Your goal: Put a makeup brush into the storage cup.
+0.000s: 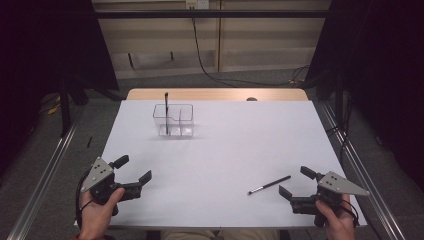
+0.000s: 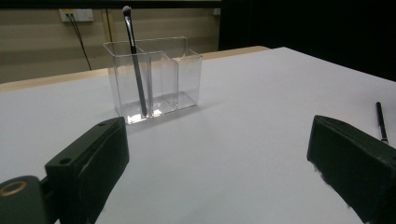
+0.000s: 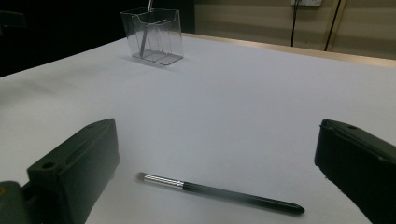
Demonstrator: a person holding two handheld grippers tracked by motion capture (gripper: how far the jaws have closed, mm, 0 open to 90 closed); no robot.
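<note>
While my right gripper gapes beside the loose brush, my left gripper gapes empty; second brush upright in organizer.

Loose brush flat on white table, just beside right gripper, jaws apart

Bright table, dark surroundings, slightly soft

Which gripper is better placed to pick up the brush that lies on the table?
Probably the right gripper: its open jaws sit just beside the lying brush. The left gripper, also open, is far across the table.
</note>
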